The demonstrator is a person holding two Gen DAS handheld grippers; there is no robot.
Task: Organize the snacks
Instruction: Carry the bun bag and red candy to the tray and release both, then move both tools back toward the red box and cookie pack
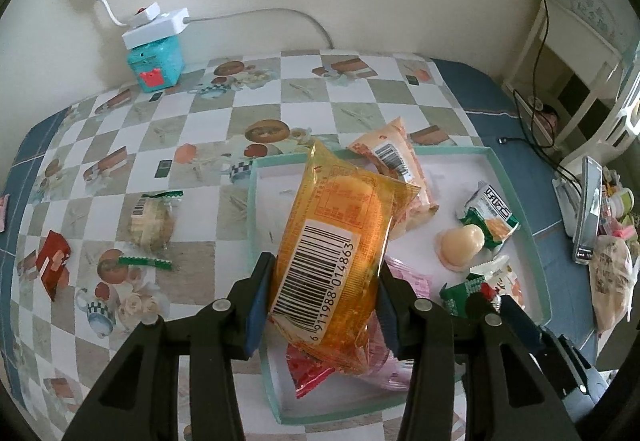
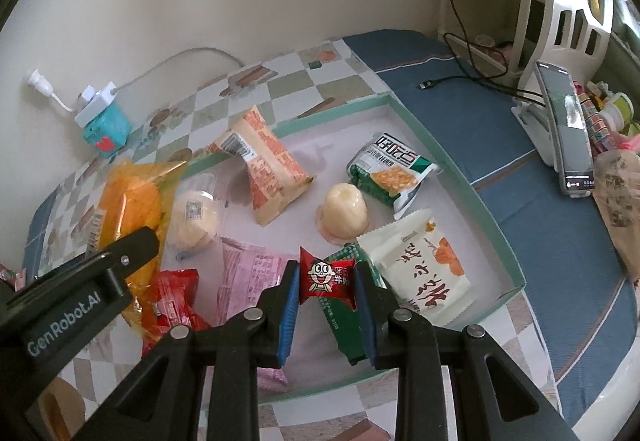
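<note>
Snacks are being gathered into the flat white box with a mint green rim [image 1: 516, 197], which sits on the table with the checked cloth [image 1: 208, 121]. The left tongs [image 1: 324, 305] are clamped on the long see-through orange bag with a yellow cake inside [image 1: 340, 241], squeezing its sides near the barcode end so it does not slip. The bag hangs over the box's 9 o'clock side, so I think it is about to be put down there. The right tongs [image 2: 326, 301] are clamped on the small red candy with a cartoon face [image 2: 326, 277], pinching its two sides because it is so tiny. It is held over the box's 6 o'clock edge, just above the green checked packet [image 2: 340, 321] and beside the white packet with black writing and an orange picture [image 2: 420, 265]. Already lying in the box are the pale jelly cup [image 2: 344, 213] in the middle, the green and white cracker bag [image 2: 390, 169] at 2 o'clock, the orange and cream pillow bag [image 2: 268, 161] at 11 o'clock, a pink wrapper [image 2: 248, 277] and a red wrapper [image 2: 176, 301]. Still out on the table, at 9 o'clock from the box, wait the round biscuit in clear wrap with green ends [image 1: 152, 225] and the small red packet [image 1: 54, 261]. I think those come next.
</note>
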